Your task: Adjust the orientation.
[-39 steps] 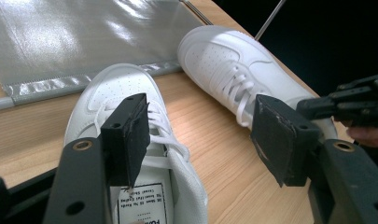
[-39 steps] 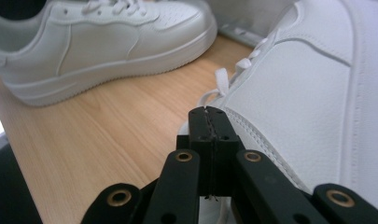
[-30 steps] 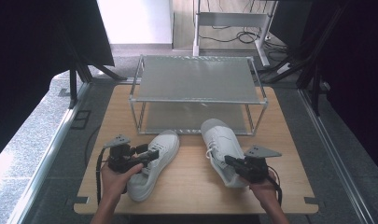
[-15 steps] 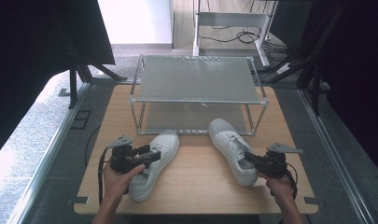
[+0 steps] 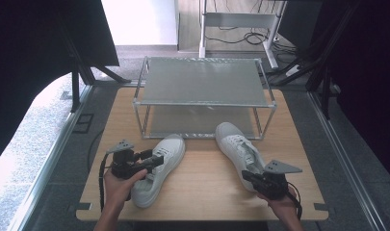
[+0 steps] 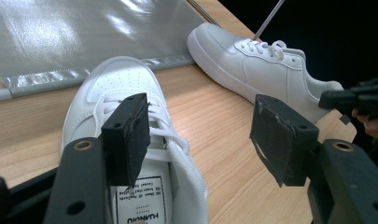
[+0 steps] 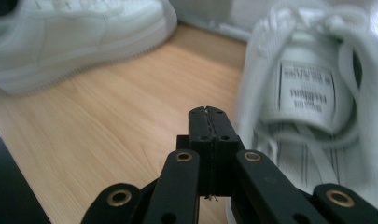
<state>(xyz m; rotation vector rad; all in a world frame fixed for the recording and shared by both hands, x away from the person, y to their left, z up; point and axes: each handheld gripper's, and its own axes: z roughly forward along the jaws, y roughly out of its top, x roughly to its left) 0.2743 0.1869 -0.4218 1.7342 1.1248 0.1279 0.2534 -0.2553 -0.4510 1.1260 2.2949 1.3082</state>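
Two white sneakers lie on the wooden table (image 5: 207,183) in front of a metal rack. My left gripper (image 5: 151,159) hovers over the left sneaker (image 5: 159,168) near its opening. In the left gripper view it (image 6: 203,126) stands open, one pad (image 6: 126,137) over the laces of that sneaker (image 6: 121,88) and the other over bare wood. My right gripper (image 5: 248,177) sits by the heel of the right sneaker (image 5: 238,147). In the right gripper view it (image 7: 209,114) is shut on nothing, just left of the blurred heel collar (image 7: 312,93).
A two-level metal rack (image 5: 204,86) with grey shelves stands at the back of the table, its front legs close behind both sneaker toes. Bare wood lies between the sneakers and along the front edge. Dark stands and cables surround the table.
The right sneaker has shifted a little to the right and turned. The right gripper swung out to the right, then came back in by the heel. The left hand has stayed put.
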